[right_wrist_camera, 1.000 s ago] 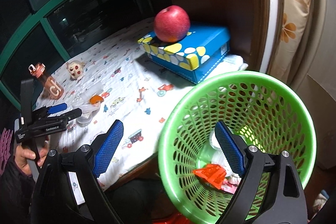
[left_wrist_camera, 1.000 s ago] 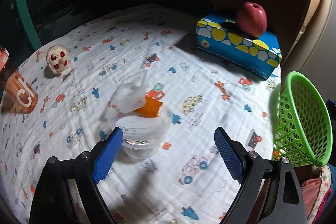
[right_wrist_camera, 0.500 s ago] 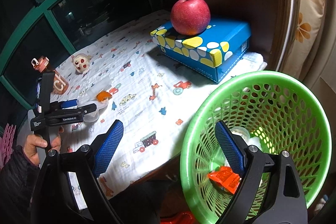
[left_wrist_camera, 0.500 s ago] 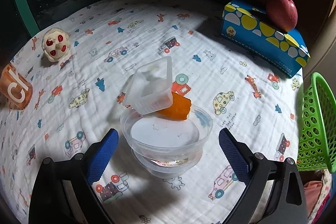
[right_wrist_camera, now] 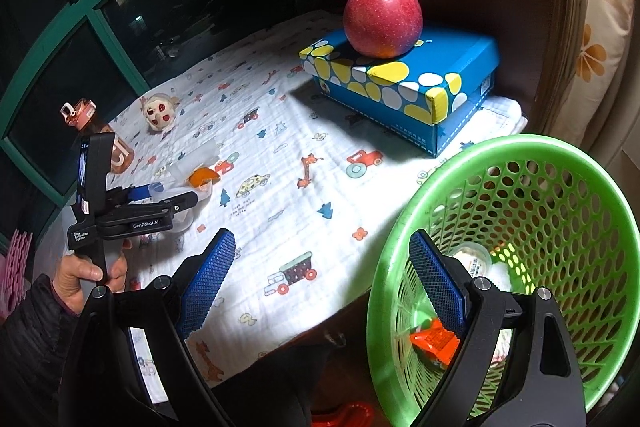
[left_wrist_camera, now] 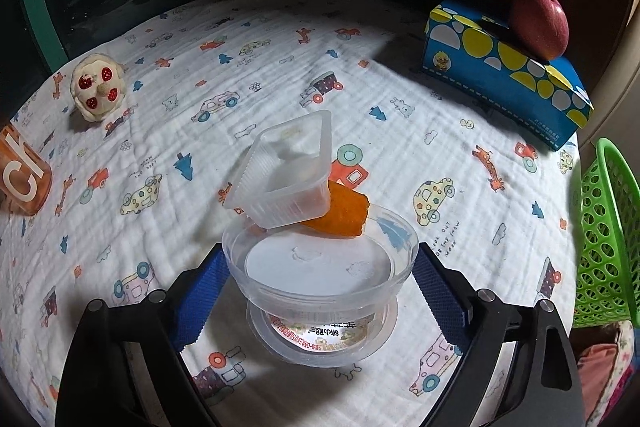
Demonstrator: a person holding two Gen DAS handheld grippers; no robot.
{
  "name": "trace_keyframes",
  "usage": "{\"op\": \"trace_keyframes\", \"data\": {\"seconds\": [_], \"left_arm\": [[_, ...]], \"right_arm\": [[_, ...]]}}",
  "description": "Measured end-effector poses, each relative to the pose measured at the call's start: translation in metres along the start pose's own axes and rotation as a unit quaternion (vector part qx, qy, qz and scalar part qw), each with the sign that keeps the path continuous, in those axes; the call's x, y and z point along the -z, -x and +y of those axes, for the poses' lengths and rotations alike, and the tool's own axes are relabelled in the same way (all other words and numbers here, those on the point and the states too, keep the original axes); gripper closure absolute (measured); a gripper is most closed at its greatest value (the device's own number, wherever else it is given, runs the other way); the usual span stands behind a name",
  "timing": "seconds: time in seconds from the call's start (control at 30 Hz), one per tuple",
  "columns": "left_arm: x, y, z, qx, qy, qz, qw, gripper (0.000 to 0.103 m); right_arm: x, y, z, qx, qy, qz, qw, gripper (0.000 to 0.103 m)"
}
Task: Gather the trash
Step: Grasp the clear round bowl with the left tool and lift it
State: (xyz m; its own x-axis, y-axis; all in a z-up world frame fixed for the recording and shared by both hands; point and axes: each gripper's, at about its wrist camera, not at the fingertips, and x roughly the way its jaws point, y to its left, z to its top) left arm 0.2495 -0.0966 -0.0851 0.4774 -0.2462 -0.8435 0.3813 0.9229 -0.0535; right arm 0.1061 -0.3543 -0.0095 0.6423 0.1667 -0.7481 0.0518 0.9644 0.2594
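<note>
My left gripper (left_wrist_camera: 318, 283) sat low over the cloth with its jaws spread wide, and they had just been closing in a little. Between them stood the clear plastic cup (left_wrist_camera: 320, 267), squarely in the gap, one blue pad at its left wall and the other at its right. Whether either pad was already touching the plastic I could not tell; nothing looked squeezed yet, so I judged the grip not made. The cup was round, so no long axis to fuss over, and the bite line ran left to right straight across its rim.

Just beyond, leaning on the cup's far edge, were the orange peel (left_wrist_camera: 340, 213) and a small square tray (left_wrist_camera: 288, 171), tilted; a hard close might tip them off.

My right gripper (right_wrist_camera: 316, 279) hung open and empty at the near edge of the table, its right finger over the green basket (right_wrist_camera: 592, 163), which already held some scraps. From there the cup lay well off to the far left, so the left hand was plainly nearer and the carry would run rightward to the basket.
</note>
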Motion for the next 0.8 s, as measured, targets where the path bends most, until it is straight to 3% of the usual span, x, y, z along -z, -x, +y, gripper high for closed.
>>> {"op": "trace_keyframes", "data": {"seconds": [0.8], "left_arm": [[0.030,0.089,0.038,0.032,0.054,-0.059,0.9963,0.018]], "right_arm": [[0.000,-0.003,0.029,-0.030,0.020,-0.002,0.999,0.015]]}}
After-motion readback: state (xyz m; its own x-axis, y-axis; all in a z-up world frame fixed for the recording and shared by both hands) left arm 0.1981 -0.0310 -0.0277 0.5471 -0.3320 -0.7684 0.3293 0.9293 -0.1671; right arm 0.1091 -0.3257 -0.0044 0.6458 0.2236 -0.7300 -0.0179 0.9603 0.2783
